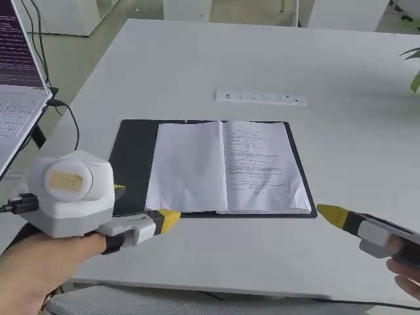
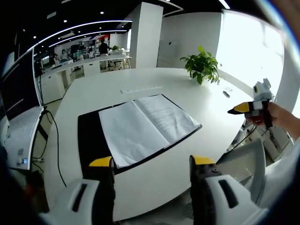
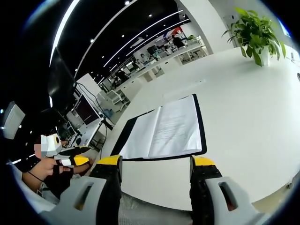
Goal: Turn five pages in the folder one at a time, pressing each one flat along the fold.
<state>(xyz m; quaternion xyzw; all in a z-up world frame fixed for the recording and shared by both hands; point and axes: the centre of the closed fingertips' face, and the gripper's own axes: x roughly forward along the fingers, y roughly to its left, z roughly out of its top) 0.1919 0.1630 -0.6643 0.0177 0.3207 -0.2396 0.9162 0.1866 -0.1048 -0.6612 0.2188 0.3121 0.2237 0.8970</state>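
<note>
The black folder [image 1: 134,157] lies open in the middle of the white table, a blank white page [image 1: 187,164] on the left and a printed page [image 1: 259,164] on the right. My left gripper [image 1: 146,205] hovers at the folder's near left corner, open and holding nothing. My right gripper [image 1: 331,214] floats just off the near right corner, also open and holding nothing. The left gripper view looks between its own jaws [image 2: 151,161] at the folder [image 2: 140,124], with the right gripper [image 2: 243,108] beyond. In the right gripper view the folder [image 3: 164,126] lies ahead of the jaws [image 3: 156,161], with the left gripper [image 3: 75,157] at the left.
A white power strip [image 1: 260,98] lies on the table behind the folder. An open laptop [image 1: 13,98] with cables [image 1: 65,111] stands at the left edge. A potted plant [image 2: 202,65] sits at the far right of the table [image 1: 341,65]. A chair back [image 2: 243,159] is near the table's front.
</note>
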